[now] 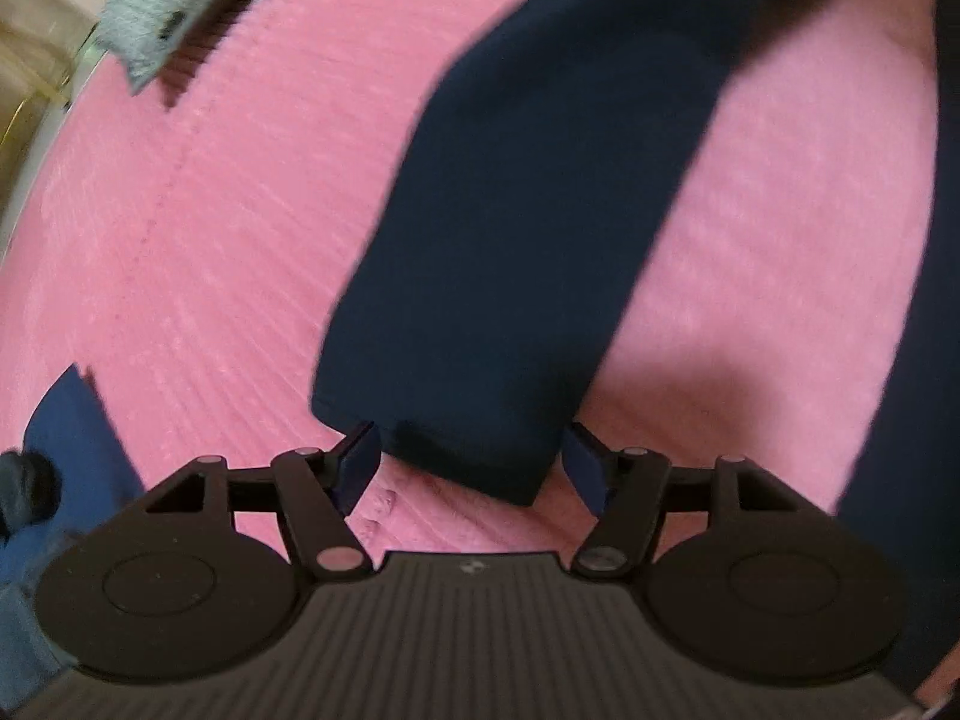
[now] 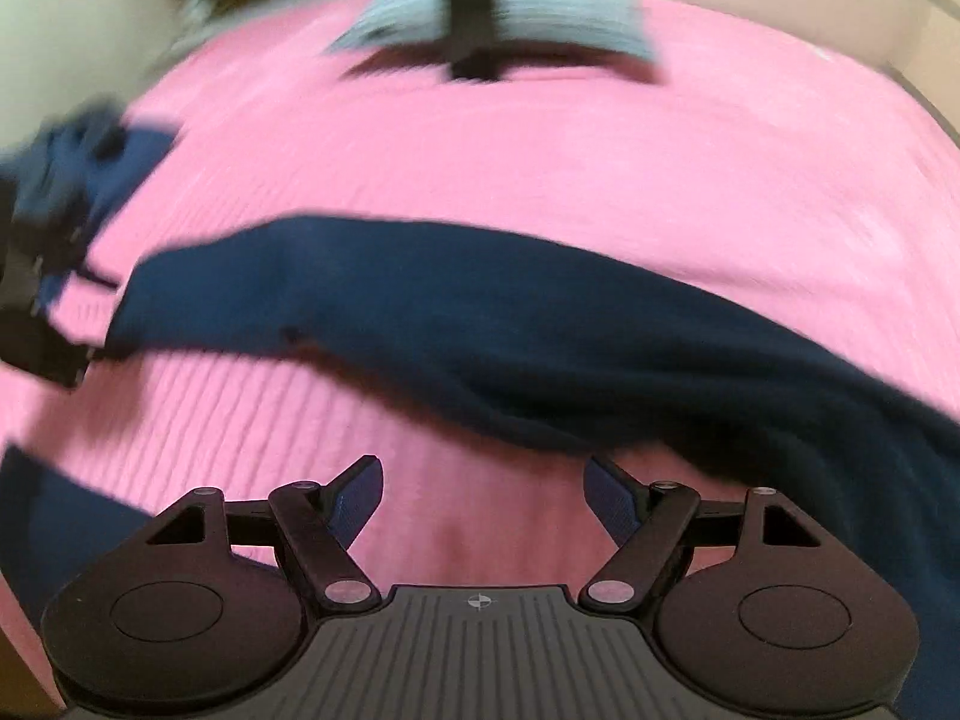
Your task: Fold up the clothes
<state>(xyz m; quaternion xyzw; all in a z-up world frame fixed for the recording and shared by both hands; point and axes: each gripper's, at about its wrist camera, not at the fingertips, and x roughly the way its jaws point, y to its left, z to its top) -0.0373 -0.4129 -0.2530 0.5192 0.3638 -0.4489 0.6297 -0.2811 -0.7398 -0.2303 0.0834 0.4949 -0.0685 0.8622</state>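
Lying across a pink ribbed bedcover (image 1: 198,252), the dark navy garment (image 1: 510,228) is the thing to fold; the surface looks like a bed, not a desk.

Left wrist view, left to right: a crumpled blue cloth (image 1: 72,438) at the near left edge; a pale grey folded piece (image 1: 159,12) at the far left; then a long navy panel, sleeve or leg, running from far right down to near centre. Its hemmed end sits between the left gripper (image 1: 471,465) fingers. The jaws stand apart and the pads do not press the cloth, so it is released, nothing gripped.

Right wrist view, left to right: the other gripper and the blue cloth (image 2: 90,180) at the left edge, blurred; the grey piece (image 2: 498,12) far centre with a dark strip across it; the navy garment (image 2: 480,324) stretching left to right and bunching thicker at the near right. The right gripper (image 2: 483,498) hangs over bare pink cover just near of the garment, jaws wide, empty.

Handling, as judgement: soft knit, light, limp, no stiffness; it will sag and drag on the ribbed cover rather than slide cleanly. Not fragile. Best holds look like the hemmed end at left and the thicker seam at right, pinching both layers so the panel lifts flat.
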